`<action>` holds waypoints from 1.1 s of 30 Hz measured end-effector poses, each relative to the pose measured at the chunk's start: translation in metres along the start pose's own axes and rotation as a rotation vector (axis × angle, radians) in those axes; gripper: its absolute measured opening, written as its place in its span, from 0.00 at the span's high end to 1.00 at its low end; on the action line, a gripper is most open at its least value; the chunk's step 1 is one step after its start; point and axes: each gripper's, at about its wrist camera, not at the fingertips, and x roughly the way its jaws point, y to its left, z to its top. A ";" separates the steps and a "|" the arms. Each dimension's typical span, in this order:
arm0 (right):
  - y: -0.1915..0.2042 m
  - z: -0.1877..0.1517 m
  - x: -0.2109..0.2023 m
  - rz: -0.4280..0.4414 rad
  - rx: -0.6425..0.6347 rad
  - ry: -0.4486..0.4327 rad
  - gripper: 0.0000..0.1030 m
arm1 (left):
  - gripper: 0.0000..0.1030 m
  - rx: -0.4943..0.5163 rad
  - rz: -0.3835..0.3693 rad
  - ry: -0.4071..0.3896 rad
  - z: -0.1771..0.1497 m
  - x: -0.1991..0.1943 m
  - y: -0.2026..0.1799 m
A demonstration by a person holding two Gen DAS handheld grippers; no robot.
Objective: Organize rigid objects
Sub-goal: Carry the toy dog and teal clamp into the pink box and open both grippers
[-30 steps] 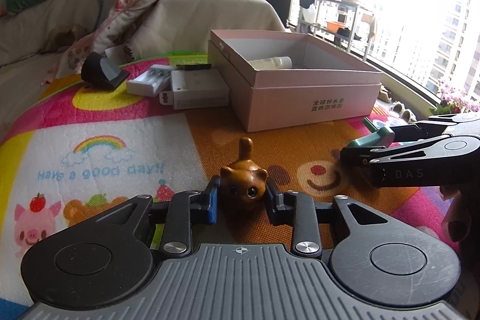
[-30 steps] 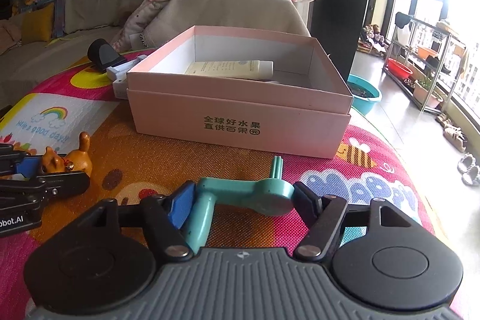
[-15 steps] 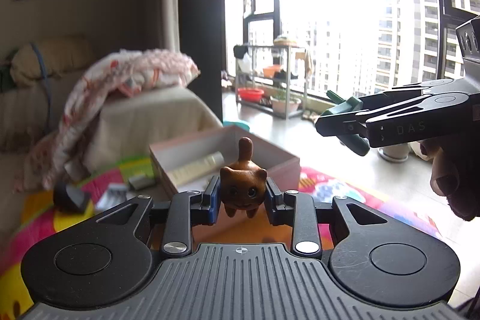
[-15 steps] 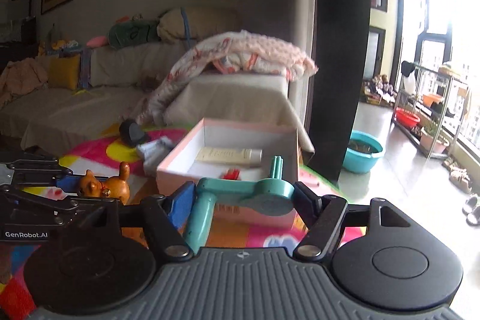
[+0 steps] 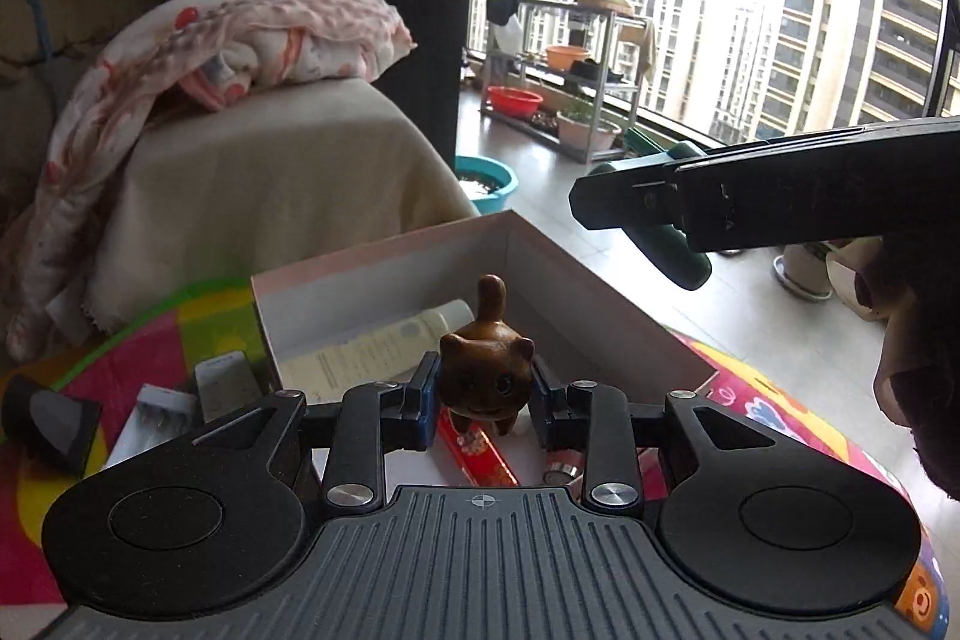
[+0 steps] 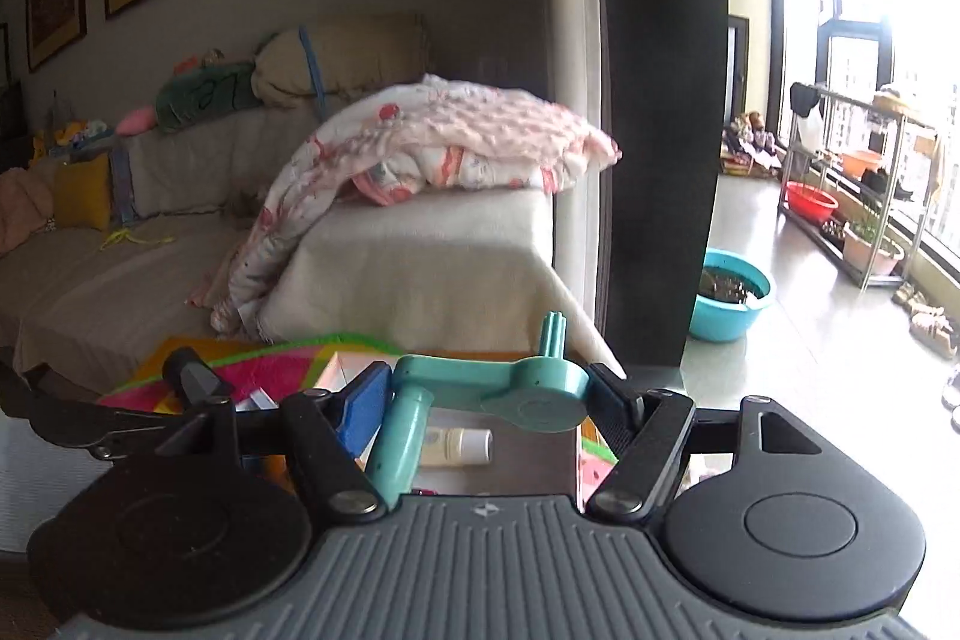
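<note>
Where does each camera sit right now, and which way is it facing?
Left wrist: on the left gripper, facing the pink box and window; holds the brown cat figurine; right gripper and a hand show.
Right wrist: on the right gripper, facing the sofa; holds the teal crank handle.
Shared: box, pink blanket, teal basin.

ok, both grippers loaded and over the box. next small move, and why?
Probably lower the left gripper into the pink box and release. It grips the brown cat figurine directly above the box's open interior, where a tube already lies.
</note>
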 end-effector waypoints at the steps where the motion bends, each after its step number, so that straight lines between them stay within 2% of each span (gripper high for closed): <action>1: 0.000 -0.009 0.012 -0.008 -0.005 0.031 0.31 | 0.68 -0.003 0.002 0.009 -0.002 0.005 0.003; 4: 0.003 -0.028 0.035 -0.031 -0.042 0.090 0.31 | 0.68 -0.005 0.005 0.006 -0.004 0.013 0.010; 7: 0.006 -0.041 0.047 -0.051 -0.079 0.108 0.31 | 0.68 0.013 0.024 0.005 -0.005 0.018 0.012; 18: 0.014 -0.053 0.063 -0.061 -0.123 0.150 0.31 | 0.68 -0.004 0.044 0.025 -0.018 0.018 0.020; 23: 0.013 -0.054 0.060 -0.030 -0.100 0.162 0.31 | 0.68 0.010 0.045 0.013 -0.017 0.009 0.018; 25: 0.010 -0.053 0.055 -0.028 -0.084 0.146 0.31 | 0.68 0.001 0.037 -0.011 -0.016 -0.001 0.019; 28: 0.005 -0.051 0.037 -0.032 -0.053 0.084 0.31 | 0.68 -0.060 0.033 -0.100 -0.017 -0.027 0.031; 33: -0.004 -0.055 0.000 -0.053 -0.037 -0.014 0.31 | 0.68 -0.210 0.114 -0.204 -0.026 -0.067 0.076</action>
